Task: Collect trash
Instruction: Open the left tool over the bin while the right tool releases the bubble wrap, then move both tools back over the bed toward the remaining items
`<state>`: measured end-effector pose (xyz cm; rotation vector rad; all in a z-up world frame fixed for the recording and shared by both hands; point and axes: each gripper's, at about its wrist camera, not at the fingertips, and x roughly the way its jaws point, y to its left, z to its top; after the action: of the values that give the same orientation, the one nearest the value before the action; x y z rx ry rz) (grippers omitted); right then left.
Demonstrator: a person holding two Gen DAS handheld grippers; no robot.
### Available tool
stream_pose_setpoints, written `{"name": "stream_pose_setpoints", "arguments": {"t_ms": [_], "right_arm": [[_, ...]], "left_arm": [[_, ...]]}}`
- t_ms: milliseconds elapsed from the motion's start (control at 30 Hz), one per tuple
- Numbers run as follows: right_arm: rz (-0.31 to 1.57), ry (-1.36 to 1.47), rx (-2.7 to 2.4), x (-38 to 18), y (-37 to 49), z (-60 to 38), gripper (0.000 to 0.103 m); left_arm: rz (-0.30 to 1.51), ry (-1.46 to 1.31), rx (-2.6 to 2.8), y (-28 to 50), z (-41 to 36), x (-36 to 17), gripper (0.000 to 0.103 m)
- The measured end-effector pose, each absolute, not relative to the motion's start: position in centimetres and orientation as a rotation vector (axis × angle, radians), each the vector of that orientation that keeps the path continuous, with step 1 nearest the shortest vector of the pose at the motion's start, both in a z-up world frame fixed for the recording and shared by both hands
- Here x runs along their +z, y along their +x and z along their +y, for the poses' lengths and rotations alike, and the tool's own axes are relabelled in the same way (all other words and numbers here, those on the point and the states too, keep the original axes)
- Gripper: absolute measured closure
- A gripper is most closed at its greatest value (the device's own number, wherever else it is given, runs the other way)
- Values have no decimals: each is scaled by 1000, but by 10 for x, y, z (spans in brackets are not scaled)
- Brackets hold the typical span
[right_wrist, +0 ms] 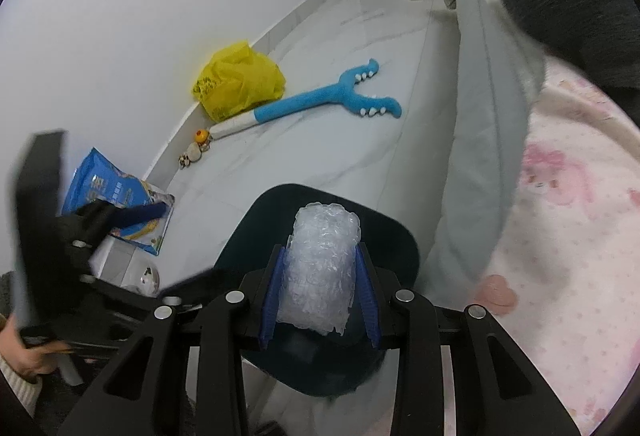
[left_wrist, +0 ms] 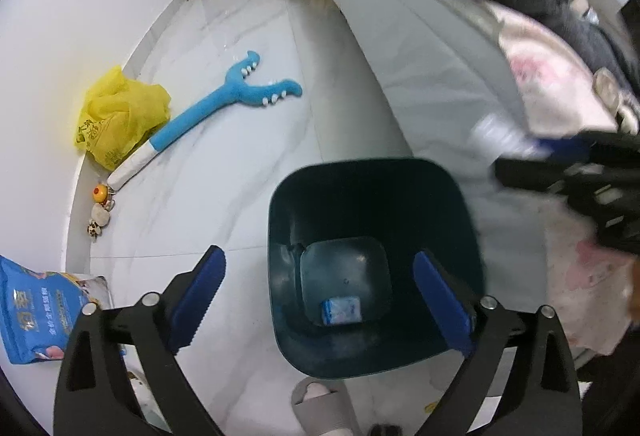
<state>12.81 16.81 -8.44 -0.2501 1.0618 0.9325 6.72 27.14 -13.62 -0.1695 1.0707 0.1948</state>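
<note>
A dark teal trash bin (left_wrist: 372,340) stands on the floor beside the bed, with a small blue-and-white packet (left_wrist: 341,310) at its bottom. My left gripper (left_wrist: 320,292) is open and empty, just above the bin's left side. My right gripper (right_wrist: 320,248) is shut on a roll of clear bubble wrap (right_wrist: 322,268) and holds it over the bin (right_wrist: 396,236). The right gripper also shows blurred at the right of the left wrist view (left_wrist: 580,180). The left gripper shows at the left of the right wrist view (right_wrist: 132,216).
A yellow plastic bag (left_wrist: 120,116), a blue plush toy (left_wrist: 224,100) and small toys (left_wrist: 100,208) lie along the white wall. A blue snack bag (left_wrist: 36,312) lies at the left. A bed with grey and pink blankets (right_wrist: 560,196) fills the right. My slippered foot (left_wrist: 320,408) is below the bin.
</note>
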Motion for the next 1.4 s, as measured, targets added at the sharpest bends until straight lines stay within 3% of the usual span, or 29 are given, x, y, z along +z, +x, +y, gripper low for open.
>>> {"name": "stream_pose_setpoints", "arguments": {"t_ms": [700, 1033, 1400], "right_arm": [[1231, -419, 885, -163, 128, 203, 65], [1233, -421, 890, -159, 123, 205, 35], [1039, -374, 943, -91, 119, 167, 30]], "left_arm": [[822, -201, 178, 42, 279, -48, 5], [737, -185, 142, 43, 276, -22, 6], [647, -168, 115, 54, 259, 12, 17]]}}
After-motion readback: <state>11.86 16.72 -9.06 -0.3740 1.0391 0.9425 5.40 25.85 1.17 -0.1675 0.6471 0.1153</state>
